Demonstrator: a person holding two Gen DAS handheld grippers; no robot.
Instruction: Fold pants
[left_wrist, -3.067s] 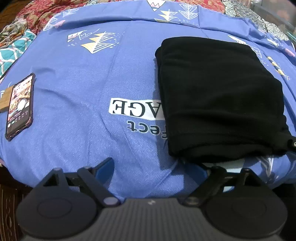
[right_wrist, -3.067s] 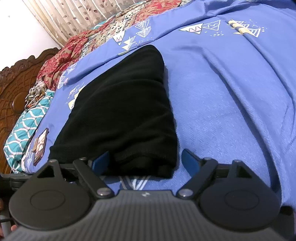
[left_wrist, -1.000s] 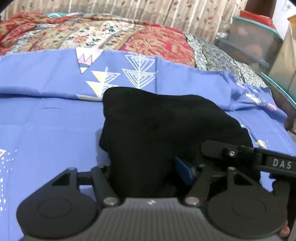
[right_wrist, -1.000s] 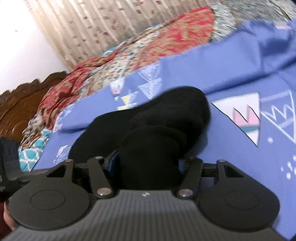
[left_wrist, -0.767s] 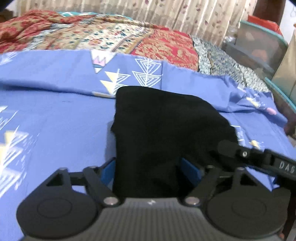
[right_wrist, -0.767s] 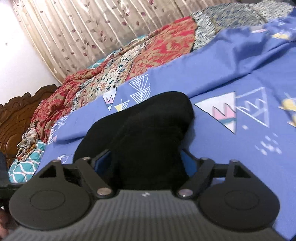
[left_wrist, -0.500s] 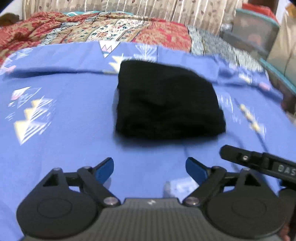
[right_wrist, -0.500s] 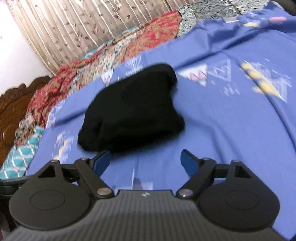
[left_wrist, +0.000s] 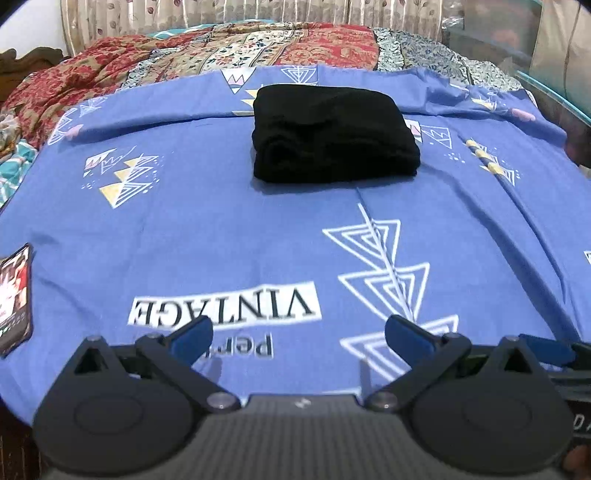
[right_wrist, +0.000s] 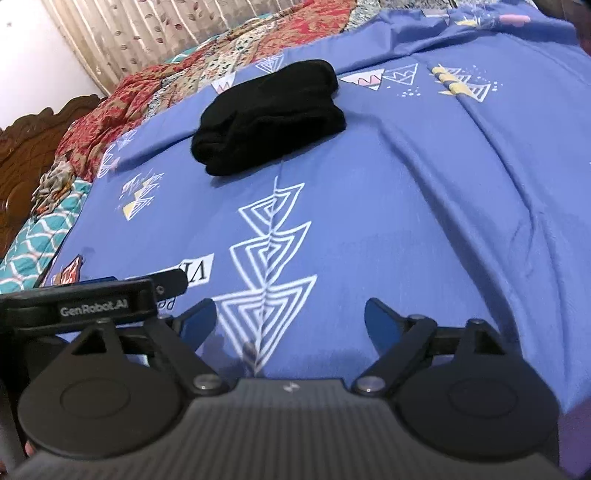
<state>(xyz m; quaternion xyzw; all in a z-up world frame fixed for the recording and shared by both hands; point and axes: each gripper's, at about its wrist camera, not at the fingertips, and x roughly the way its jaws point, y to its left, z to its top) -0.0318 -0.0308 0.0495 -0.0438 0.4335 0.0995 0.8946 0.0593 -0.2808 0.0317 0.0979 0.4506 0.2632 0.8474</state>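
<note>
— That phone (left_wrist: 14, 295) at the left edge, can you read its screen?

— No. Only a slice shows, the rest is cut off, and the screen is a reddish blur.

— And the black pants (left_wrist: 332, 134), how many folds?

— Can't count them; the layers merge into one dark mass.

— Who holds the tools?

— Only a fingertip (left_wrist: 576, 459) peeks out at the bottom right corner. The headboard (right_wrist: 33, 144) is cropped too.

Both wrist cameras look down along their fingers from the near edge of the bed (left_wrist: 221, 229). They share the folded black pants (left_wrist: 332, 136) far ahead; the right view sits slightly rightward.
</note>
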